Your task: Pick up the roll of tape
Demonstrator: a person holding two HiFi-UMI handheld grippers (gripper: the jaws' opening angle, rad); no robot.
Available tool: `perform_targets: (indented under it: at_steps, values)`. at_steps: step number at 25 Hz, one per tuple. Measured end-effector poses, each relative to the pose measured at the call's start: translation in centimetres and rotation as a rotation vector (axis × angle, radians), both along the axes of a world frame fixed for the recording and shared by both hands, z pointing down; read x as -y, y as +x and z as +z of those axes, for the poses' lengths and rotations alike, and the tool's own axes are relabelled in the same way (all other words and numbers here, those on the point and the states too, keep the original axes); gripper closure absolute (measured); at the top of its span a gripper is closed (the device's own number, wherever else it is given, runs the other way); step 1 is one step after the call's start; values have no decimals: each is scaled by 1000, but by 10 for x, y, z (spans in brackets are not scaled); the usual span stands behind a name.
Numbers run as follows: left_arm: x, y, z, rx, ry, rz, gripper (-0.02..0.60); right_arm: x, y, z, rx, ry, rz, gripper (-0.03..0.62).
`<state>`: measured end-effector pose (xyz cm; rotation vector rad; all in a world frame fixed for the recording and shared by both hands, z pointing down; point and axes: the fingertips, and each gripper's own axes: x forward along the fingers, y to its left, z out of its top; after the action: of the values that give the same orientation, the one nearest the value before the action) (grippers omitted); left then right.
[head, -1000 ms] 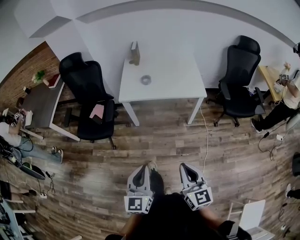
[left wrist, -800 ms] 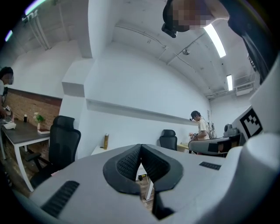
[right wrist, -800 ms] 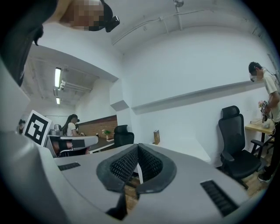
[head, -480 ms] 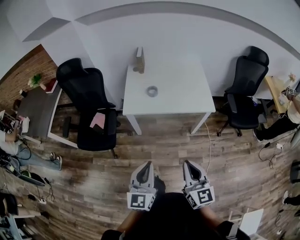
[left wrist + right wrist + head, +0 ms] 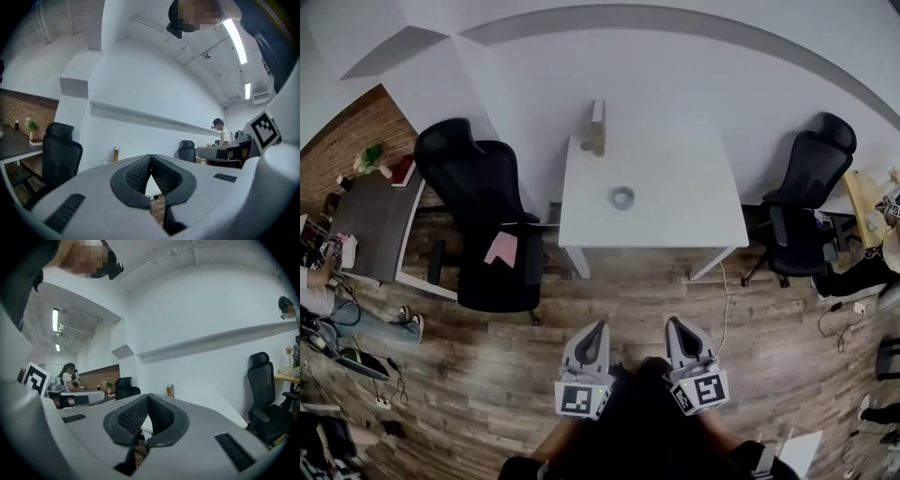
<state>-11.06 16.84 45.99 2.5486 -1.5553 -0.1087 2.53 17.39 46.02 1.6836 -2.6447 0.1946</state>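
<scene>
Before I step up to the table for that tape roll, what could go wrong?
The white cable trails across the floor by a front leg of the table: a possible trip. Both the left gripper and right gripper are shut, so they could just shove the roll of tape unless opened first.

The left gripper (image 5: 599, 326) and right gripper (image 5: 671, 322) are pale grey wedges, each capped at its 6 o'clock end by a white cube (image 5: 583, 400) printed with black square markers. Their fingers (image 5: 135, 176) are black and ribbed. The person's top (image 5: 637, 431) is black.
</scene>
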Motion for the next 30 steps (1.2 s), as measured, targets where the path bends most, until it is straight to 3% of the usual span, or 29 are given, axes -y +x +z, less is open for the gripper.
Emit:
perform_targets:
  at_steps: [15, 24, 30]
  values:
    - [126, -1, 27, 57, -51, -31, 558, 141, 3, 19, 12, -21, -42, 580]
    - [243, 33, 27, 78, -69, -73, 558, 253, 32, 18, -6, -28, -107, 580]
    - [295, 56, 36, 102, -92, -118, 558, 309, 59, 23, -2, -46, -149, 580]
